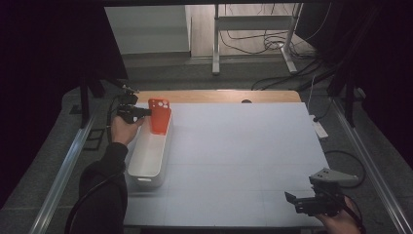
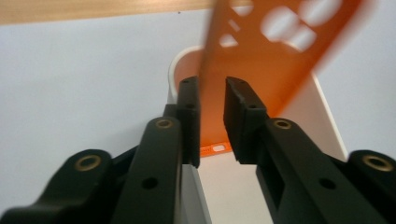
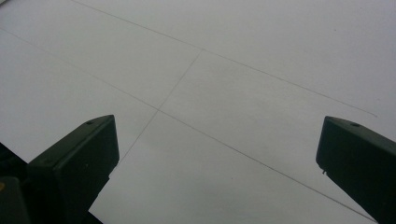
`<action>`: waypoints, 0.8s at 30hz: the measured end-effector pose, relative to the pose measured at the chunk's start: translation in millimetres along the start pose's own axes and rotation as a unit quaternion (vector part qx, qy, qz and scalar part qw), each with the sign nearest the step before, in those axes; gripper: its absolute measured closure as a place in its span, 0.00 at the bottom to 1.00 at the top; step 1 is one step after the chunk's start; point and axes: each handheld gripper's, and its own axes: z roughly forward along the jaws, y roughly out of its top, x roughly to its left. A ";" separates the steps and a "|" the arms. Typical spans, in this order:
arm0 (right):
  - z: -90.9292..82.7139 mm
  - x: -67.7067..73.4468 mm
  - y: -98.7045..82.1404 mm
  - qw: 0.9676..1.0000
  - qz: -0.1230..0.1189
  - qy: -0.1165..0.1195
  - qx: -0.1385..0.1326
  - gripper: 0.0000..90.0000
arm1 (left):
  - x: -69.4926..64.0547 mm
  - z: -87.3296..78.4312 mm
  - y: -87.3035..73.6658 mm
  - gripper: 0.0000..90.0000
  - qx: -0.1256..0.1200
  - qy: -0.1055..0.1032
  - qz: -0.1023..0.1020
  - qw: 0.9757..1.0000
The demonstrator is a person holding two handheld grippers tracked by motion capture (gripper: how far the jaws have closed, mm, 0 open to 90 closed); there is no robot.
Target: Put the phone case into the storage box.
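The left gripper's [image 2: 211,116] fingers [image 2: 189,112] stand a little apart around the lower part of an orange phone case [image 2: 261,70]; a gap shows on one side, so they do not clamp it, though whether the other finger touches is unclear. The case stands upright and tilted, its lower end inside the far end of a white bin [image 1: 146,158], its camera cut-outs at the top. The bin lies along the left side of the table [image 1: 243,161]. The right gripper [image 1: 304,201] sits at the near right corner, well apart from the case, its fingers [image 3: 79,158] wide apart over bare table.
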 end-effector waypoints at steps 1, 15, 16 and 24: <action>0.0 0.0 0.0 1.000 0.000 0.000 0.000 0.00 | -0.5 -0.9 0.2 0.80 -0.002 -0.001 0.004 1.000; 0.2 0.3 0.1 1.000 -0.002 0.000 0.001 0.00 | -2.4 -5.0 -4.1 0.56 -0.021 -0.012 0.033 0.999; 0.2 0.4 0.2 1.000 -0.002 0.000 0.000 0.00 | -2.7 -5.3 -4.9 0.53 -0.024 -0.014 0.033 0.999; 0.1 0.3 0.2 1.000 -0.003 0.000 0.002 0.00 | -2.2 -9.5 -9.9 0.36 -0.033 -0.037 0.035 0.998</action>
